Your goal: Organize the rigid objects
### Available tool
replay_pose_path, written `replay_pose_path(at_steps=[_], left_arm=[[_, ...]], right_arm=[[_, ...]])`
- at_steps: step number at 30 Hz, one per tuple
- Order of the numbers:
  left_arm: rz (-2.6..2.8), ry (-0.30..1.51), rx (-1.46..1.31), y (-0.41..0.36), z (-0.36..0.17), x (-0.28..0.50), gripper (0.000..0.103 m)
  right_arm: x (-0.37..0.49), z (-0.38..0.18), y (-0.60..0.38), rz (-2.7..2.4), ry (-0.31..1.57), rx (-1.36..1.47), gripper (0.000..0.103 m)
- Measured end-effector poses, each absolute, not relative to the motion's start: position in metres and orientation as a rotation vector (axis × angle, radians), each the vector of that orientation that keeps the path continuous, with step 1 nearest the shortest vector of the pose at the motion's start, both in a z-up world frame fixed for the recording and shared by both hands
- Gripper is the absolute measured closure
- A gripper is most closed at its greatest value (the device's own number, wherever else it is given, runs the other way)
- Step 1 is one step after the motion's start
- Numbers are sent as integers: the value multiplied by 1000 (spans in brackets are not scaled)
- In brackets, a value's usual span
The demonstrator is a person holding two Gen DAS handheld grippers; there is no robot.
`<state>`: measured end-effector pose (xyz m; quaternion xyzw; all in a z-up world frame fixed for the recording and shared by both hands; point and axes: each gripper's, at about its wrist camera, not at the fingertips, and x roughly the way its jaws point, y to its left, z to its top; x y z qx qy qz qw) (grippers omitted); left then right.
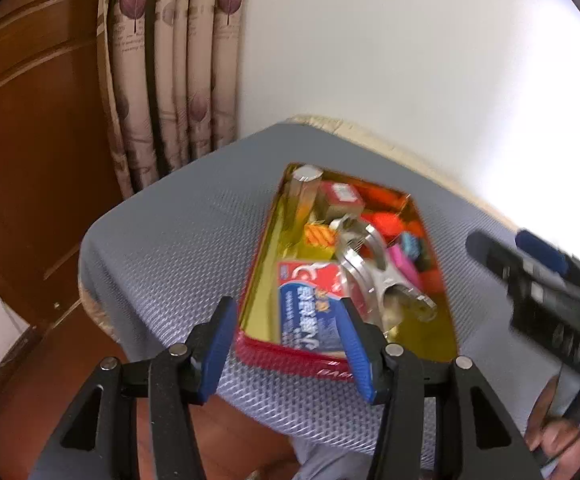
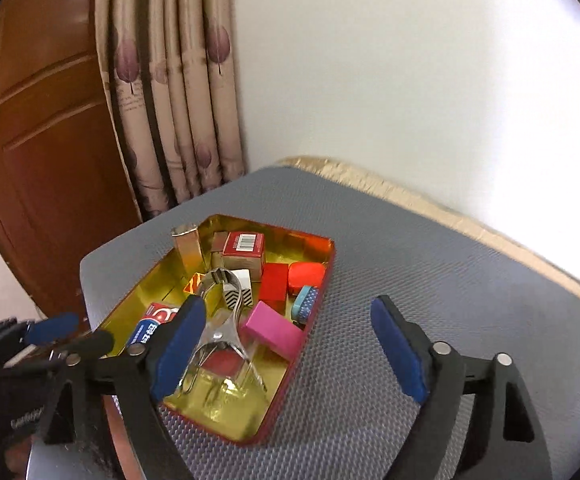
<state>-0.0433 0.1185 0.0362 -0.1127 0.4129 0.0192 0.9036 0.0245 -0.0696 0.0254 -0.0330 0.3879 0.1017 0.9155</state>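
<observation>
The red tin (image 2: 313,280) is collecting the toothpaste box (image 1: 309,300) and metal tongs (image 2: 218,320). Both the left gripper (image 1: 286,344) and the right gripper (image 2: 290,344) are hanging open and empty above it, with nothing between their pads.

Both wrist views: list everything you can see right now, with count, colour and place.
tin tray: one, red outside, gold inside, on the grey mat
toothpaste box: one, red and blue, near end of tray
metal tool: one, silver, lying across the tray's middle
pink block: one, right side of tray
red boxes: at least three, far half of tray
barcode box: one, red and white, far end
striped box: one, black and white, under the tool's tip
grey mat: one, covering the table
curtain: one, beige with purple leaves, behind
door: one, brown, left
left tongs: open, over the tray's near end
right tongs: open, nothing between them
</observation>
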Motion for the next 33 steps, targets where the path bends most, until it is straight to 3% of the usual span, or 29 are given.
replay_pose_path(at_steps=[3,9,33], left_arm=[[54,811,-232,119,42,-46,51],[98,735,-187,117,55,-52,51],[84,534,-70,102,98,-89,51]], right_arm=[[3,32,-65,182,739,-82,9],[-23,42,-56,132,669,-117,4],[-70,82,-56,92,585,-120,1]])
